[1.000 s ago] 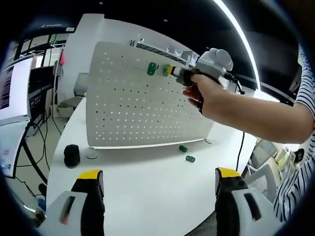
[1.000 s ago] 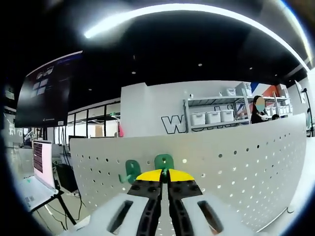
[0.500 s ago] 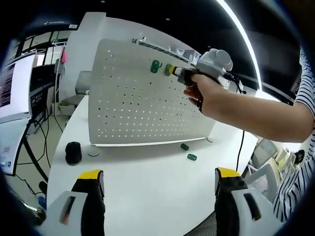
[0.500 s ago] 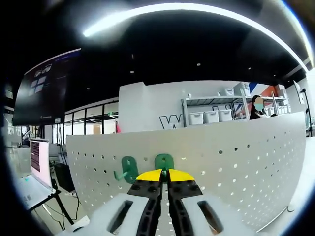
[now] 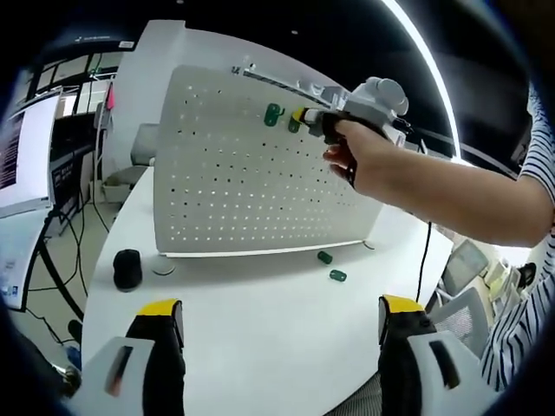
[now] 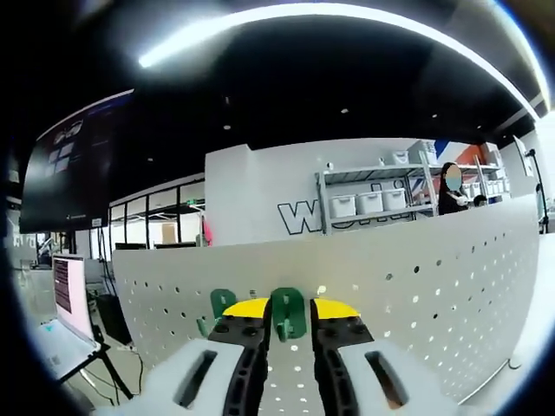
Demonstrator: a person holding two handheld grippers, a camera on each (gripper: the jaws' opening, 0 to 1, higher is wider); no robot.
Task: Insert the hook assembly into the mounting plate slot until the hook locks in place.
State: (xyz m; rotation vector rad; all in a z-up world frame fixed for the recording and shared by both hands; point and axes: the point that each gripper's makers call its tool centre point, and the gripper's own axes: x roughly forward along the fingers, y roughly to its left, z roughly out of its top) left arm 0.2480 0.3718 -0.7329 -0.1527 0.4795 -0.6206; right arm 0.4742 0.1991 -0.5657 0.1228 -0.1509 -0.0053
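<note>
In the left gripper view, a short black cylinder [image 5: 127, 269] stands on the smooth white table [image 5: 260, 329] at the far left, near a flat round foot of the board. Behind it rises the pegboard [image 5: 251, 173], a thin white sheet pierced with even rows of small round holes, standing upright and slightly tilted in this view. High on its face sit two glossy green plastic hooks: one hook [image 5: 274, 113] to the left, and the second hook [image 5: 295, 121] just beside it, right at the yellow tips of the right gripper [image 5: 305, 116]. That tool, a pale rounded body with dark jaws, is held by a person's hand [image 5: 360, 156], the bare forearm running off to the right toward a striped sleeve. On the table below the board's right end lie two small green pieces [image 5: 330, 267], close together. The left gripper [image 5: 282, 316] hangs low over the table, its black, yellow-capped jaws spread wide with nothing between them.

In the right gripper view, the left-hand hook sits on the board, and the second hook stands between the jaws, which are parted a little on either side of it; whether they touch it is unclear.
</note>
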